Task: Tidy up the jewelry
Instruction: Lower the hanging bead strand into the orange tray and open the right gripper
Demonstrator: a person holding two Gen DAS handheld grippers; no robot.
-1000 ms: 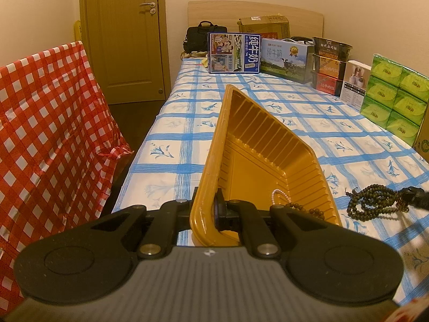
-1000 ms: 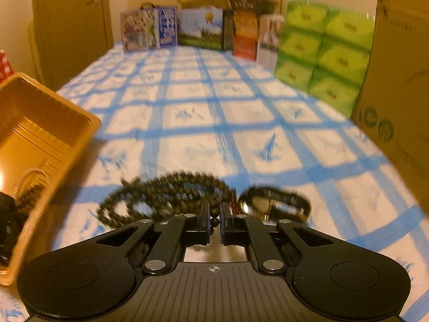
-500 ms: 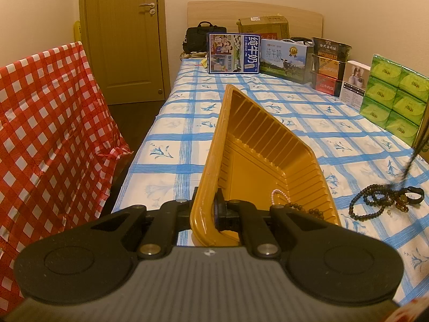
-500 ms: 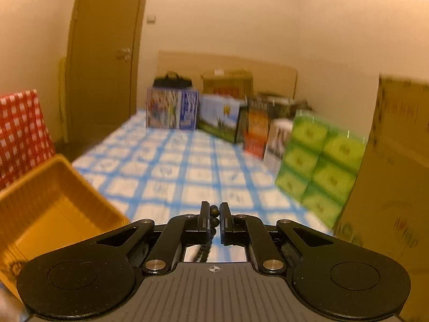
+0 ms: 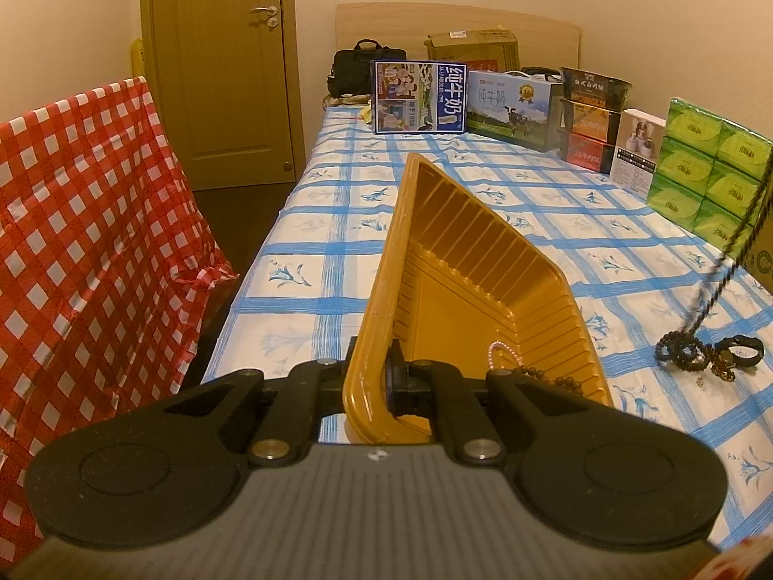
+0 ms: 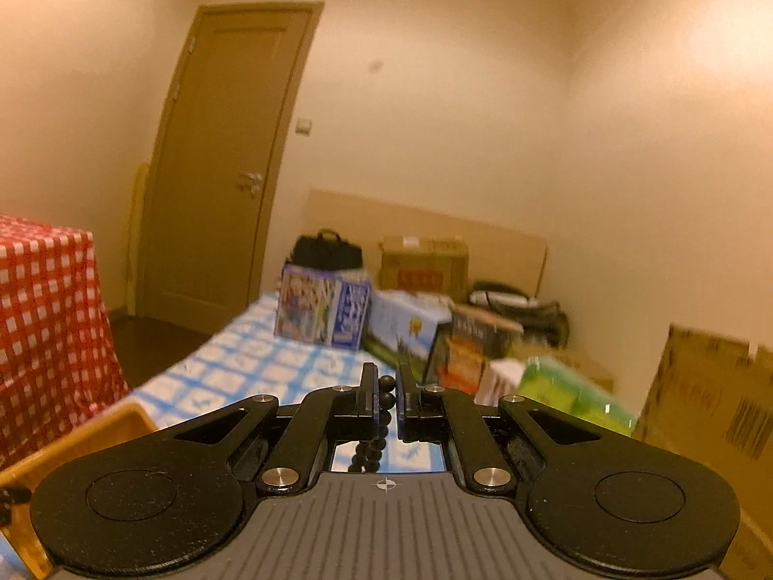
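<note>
**Bead strand lifted beside the tipped tray**

The left gripper (image 5: 372, 377) is clenched on the near rim of the yellow tray (image 5: 464, 290), tilting it on the checked tablecloth (image 5: 338, 241). The right gripper (image 6: 385, 394) pinches the dark bead necklace (image 6: 385, 398), whose strand hangs down to a coiled heap right of the tray, beside a black bracelet (image 5: 741, 350). A pearl bracelet (image 5: 502, 355) lies inside the tray.

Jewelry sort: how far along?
Done: a pearl bracelet and brown beads lie in the yellow tray, gripped by the left tool. In hand: right tool lifting the dark bead necklace, its end on the cloth. Left: the black watch.
</note>
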